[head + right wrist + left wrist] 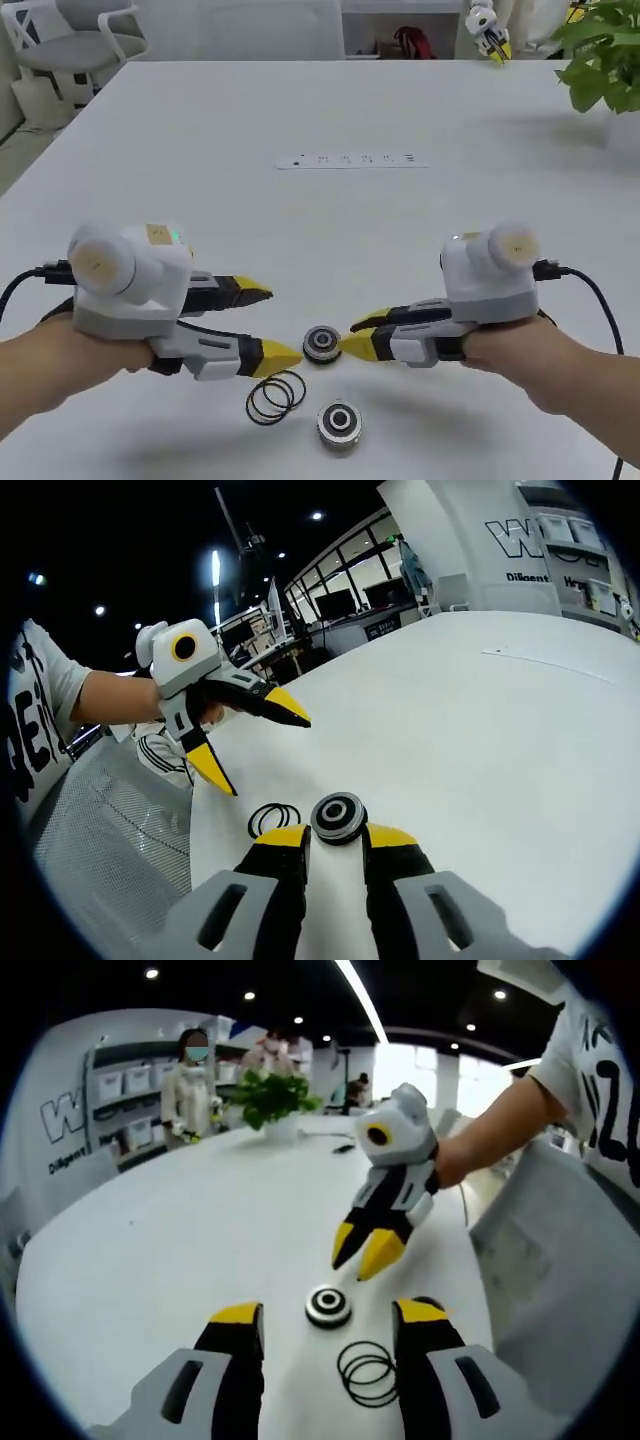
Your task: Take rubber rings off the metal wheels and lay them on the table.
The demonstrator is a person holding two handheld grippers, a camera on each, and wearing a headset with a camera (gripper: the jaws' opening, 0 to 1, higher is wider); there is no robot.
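Note:
Two metal wheels lie near the table's front edge. One wheel [322, 343] [328, 1305] [338, 817] sits between the two grippers' tips; the other wheel [339, 422] is closer to me. A small pile of black rubber rings [277, 395] [368, 1372] [273, 818] lies flat on the table just left of them. My left gripper [278, 323] [265, 755] is wide open and holds nothing, its lower tip just left of the first wheel. My right gripper [348, 335] [358, 1258] has its jaws narrowly apart, tips right at that wheel's right side, gripping nothing.
A white power strip [350, 160] lies mid-table. A potted plant [605, 60] stands at the far right corner and a chair [70, 40] beyond the far left. A person [190, 1085] stands past the table's end.

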